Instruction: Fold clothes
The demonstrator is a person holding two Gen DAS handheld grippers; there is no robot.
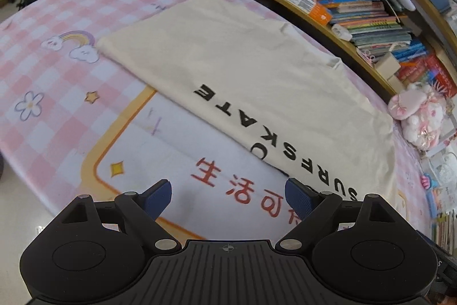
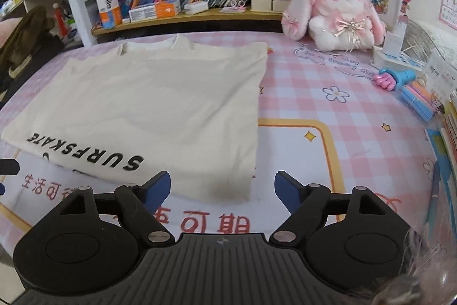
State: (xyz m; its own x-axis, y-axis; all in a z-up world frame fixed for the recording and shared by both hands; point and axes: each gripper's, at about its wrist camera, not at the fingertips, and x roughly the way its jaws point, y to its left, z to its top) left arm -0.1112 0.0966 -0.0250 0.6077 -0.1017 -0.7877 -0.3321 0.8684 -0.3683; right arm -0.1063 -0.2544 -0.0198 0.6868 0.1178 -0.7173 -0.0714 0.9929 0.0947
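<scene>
A cream T-shirt (image 1: 257, 76) with black SURFSKATE lettering lies flat and partly folded on the pink checked table cover (image 1: 57, 93). In the right wrist view the same shirt (image 2: 160, 105) spreads ahead and to the left, its near right corner just in front of my fingers. My left gripper (image 1: 228, 197) stands open over the white printed panel, its right pad (image 1: 298, 197) at the shirt's near edge, nothing between the pads. My right gripper (image 2: 222, 192) is open too, with the shirt corner lying on the table between and beyond its blue pads, not pinched.
A wooden bookshelf (image 2: 185, 16) packed with books runs along the table's far side. A pink-and-white plush rabbit (image 2: 340, 16) sits at the back right. A blue-and-pink toy (image 2: 395, 77), pens and papers crowd the right edge. Dark clothing (image 2: 22, 33) hangs at far left.
</scene>
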